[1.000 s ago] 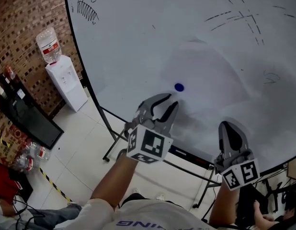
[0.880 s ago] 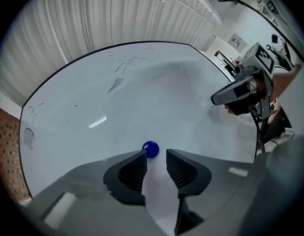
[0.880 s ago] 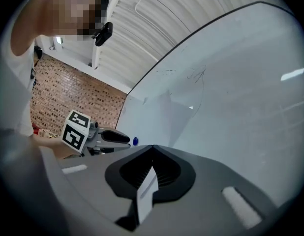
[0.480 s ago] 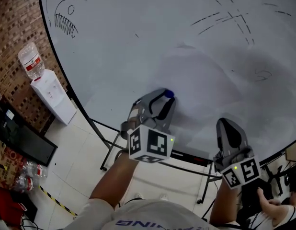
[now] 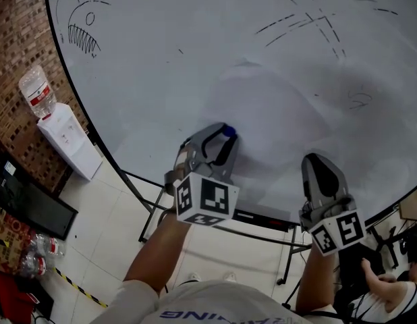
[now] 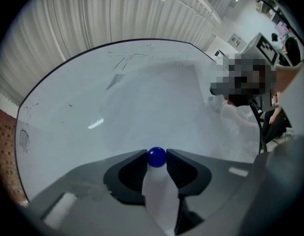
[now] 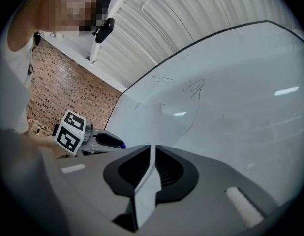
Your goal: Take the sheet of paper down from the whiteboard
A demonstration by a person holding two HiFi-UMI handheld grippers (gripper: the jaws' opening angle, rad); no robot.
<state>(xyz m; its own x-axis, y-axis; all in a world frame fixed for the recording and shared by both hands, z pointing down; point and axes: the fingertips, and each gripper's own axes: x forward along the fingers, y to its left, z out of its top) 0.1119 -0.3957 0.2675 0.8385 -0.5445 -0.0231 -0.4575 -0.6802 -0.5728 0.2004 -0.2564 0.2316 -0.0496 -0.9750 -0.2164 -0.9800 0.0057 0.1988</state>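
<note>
The sheet of paper (image 5: pixel 276 113) lies flat on the whiteboard (image 5: pixel 161 46), low and right of middle, with a blue magnet (image 6: pixel 156 157) at its lower left corner. The left gripper (image 5: pixel 222 135) has its claw set wide, both tips against that magnet. The right gripper (image 5: pixel 318 162) pinches the sheet's lower edge, its claw just starting to open.
</note>
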